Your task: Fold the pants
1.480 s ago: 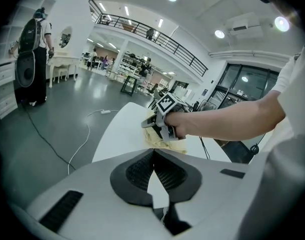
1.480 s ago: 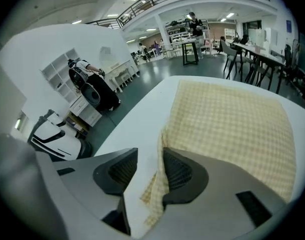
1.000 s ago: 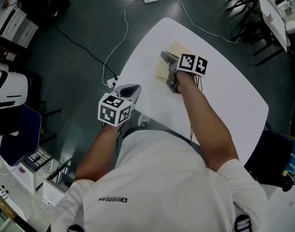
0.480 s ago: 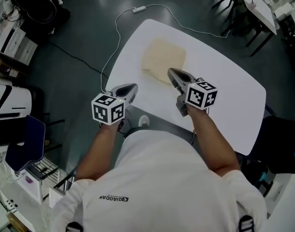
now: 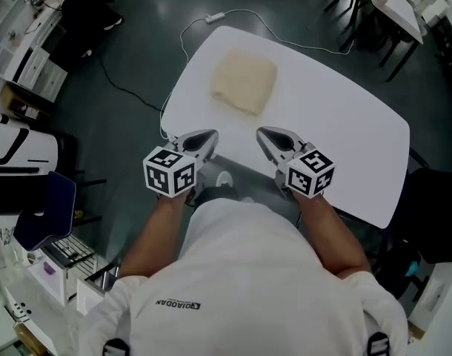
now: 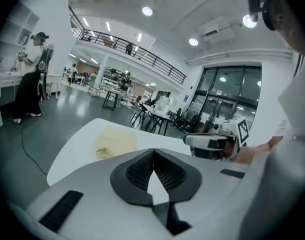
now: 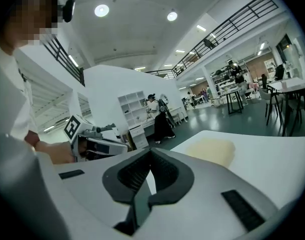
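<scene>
Right gripper: jaws pressed together with nothing between them. We read this in the right gripper view, where the pads meet on bare air. It hangs over the table's near edge.
Left gripper: jaws closed tip to tip and likewise empty. It hangs over the same near edge of the table, just beside the right gripper.
Table: white and rounded. We use it as the reference for every place below.
Pants: a pale, compact folded bundle lying flat on the table toward its far left end, well apart from both grippers.
Bearing from the claws: both grippers point across the table toward its far side. The pants lie ahead of them, roughly between the two lines of pointing.
Long axis: the bundle is close to square, so we cannot name a clear long axis. Its nearest edge faces the table's near edge at a slight slant.
Nearer gripper: we judge the right gripper a little closer to the bundle's near edge — the margin is small.
Task stage: we judge the fold complete, since the bundle is tidy and neither claw holds cloth.
Next move: any further touch would call for a reach straight ahead toward the table's far side and for the jaws to part first.
</scene>
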A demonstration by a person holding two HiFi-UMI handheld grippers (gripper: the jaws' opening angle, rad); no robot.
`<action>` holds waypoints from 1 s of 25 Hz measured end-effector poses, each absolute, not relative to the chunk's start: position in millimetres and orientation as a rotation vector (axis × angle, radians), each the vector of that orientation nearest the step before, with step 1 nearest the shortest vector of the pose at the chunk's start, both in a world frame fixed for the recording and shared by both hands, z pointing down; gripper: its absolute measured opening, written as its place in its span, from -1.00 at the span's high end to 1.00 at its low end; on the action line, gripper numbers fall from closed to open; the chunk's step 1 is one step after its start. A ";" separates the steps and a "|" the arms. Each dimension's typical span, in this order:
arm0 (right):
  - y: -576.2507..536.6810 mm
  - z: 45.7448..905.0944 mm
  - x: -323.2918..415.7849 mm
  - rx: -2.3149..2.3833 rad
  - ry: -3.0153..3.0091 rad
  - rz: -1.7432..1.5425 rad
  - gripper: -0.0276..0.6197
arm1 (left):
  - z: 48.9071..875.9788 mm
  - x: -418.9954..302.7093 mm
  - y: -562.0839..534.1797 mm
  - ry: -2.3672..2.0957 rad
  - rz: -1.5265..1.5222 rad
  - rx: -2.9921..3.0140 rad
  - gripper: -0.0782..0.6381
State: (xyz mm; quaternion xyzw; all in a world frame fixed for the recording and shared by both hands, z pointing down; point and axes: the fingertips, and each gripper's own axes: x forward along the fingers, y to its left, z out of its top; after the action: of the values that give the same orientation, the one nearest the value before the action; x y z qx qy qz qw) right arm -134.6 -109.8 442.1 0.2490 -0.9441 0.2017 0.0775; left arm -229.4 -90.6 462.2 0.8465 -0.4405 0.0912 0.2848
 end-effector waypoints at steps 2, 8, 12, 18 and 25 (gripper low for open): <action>-100.4 441.2 -125.7 0.745 -2.827 0.593 0.85 | 461.5 -227.2 -81.1 -1.200 0.251 2.257 0.70; -80.4 436.9 -109.7 0.767 -2.840 0.639 0.85 | 466.4 -232.2 -60.3 -1.227 0.282 2.199 0.70; -81.8 443.6 -102.3 0.773 -2.860 0.694 0.85 | 464.6 -227.4 -69.5 -1.220 0.313 2.239 0.70; -85.8 456.0 -105.0 0.864 -2.835 0.714 0.86 | 459.5 -235.5 -82.4 -1.157 0.376 2.324 0.70; -103.0 464.0 -149.1 1.072 -2.763 0.692 0.86 | 465.6 -285.6 -112.3 -1.010 0.407 2.412 0.70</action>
State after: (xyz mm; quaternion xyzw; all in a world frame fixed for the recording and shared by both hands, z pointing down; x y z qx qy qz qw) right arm -149.1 -103.0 464.0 0.3518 -0.9068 0.2270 0.0491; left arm -285.6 -112.3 465.6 0.8836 -0.3701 0.1491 0.2452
